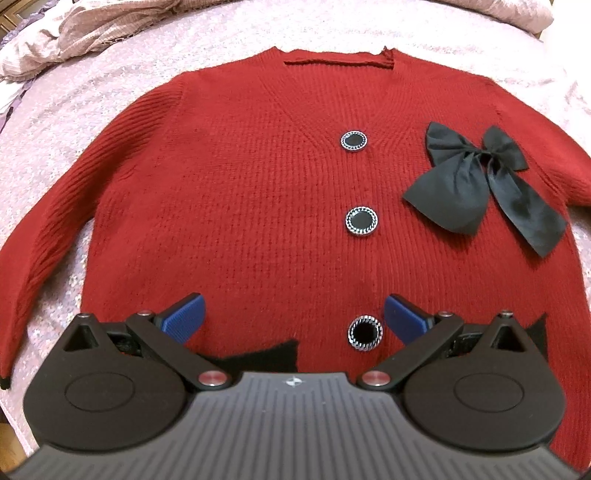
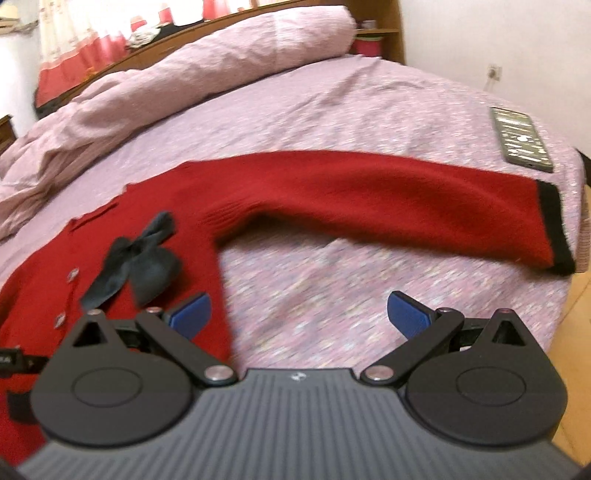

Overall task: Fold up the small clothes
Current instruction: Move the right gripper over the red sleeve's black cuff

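A small red knit cardigan (image 1: 240, 192) lies flat and face up on the pink bedspread (image 1: 74, 122). It has round black buttons (image 1: 362, 220) down the front and a black bow (image 1: 480, 177) on the chest. My left gripper (image 1: 293, 314) hovers open over its lower hem, above the lowest button, with nothing between the blue pads. In the right wrist view the cardigan (image 2: 155, 206) lies at the left, and its sleeve (image 2: 388, 206) with a black cuff (image 2: 554, 225) stretches out to the right. My right gripper (image 2: 299, 314) hangs open over the bedspread beside the cardigan's side edge.
A crumpled pink quilt (image 2: 184, 85) is piled along the back of the bed. A phone (image 2: 521, 138) lies near the bed's right edge, just beyond the sleeve cuff. Wooden floor (image 2: 576, 332) shows past that edge. A wooden headboard (image 2: 258, 9) stands behind.
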{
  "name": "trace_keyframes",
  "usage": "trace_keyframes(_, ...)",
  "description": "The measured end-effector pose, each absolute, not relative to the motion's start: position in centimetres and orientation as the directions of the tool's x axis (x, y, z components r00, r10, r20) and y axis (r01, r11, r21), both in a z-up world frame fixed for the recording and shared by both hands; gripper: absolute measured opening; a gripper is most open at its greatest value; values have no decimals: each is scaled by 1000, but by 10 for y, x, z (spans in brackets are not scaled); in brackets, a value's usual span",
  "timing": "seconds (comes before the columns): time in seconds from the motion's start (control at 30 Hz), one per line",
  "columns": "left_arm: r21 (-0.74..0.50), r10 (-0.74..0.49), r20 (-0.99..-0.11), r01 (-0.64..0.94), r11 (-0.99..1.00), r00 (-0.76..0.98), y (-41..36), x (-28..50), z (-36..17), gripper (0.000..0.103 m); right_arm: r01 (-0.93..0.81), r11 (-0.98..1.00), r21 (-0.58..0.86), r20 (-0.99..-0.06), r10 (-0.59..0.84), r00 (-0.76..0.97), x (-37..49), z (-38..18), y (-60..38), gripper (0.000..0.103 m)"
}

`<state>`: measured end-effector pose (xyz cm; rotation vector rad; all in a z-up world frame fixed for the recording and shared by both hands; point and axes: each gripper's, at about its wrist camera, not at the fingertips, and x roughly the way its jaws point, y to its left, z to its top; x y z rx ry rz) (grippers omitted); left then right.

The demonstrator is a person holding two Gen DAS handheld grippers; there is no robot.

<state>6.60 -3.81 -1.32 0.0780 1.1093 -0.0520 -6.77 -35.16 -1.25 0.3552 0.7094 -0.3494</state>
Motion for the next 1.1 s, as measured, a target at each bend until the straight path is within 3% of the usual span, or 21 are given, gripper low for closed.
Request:
trace_keyframes(0.53,87,45,-920,89,992,390,-44,83,-37,103,591,718,368,-695,-209,688,-39,-39,-428,103)
trace_keyframes(1.1,71,28,-910,89,994,414,-45,82,-38,103,602,616,508,-629,-212,748,-45,-51,-448,103)
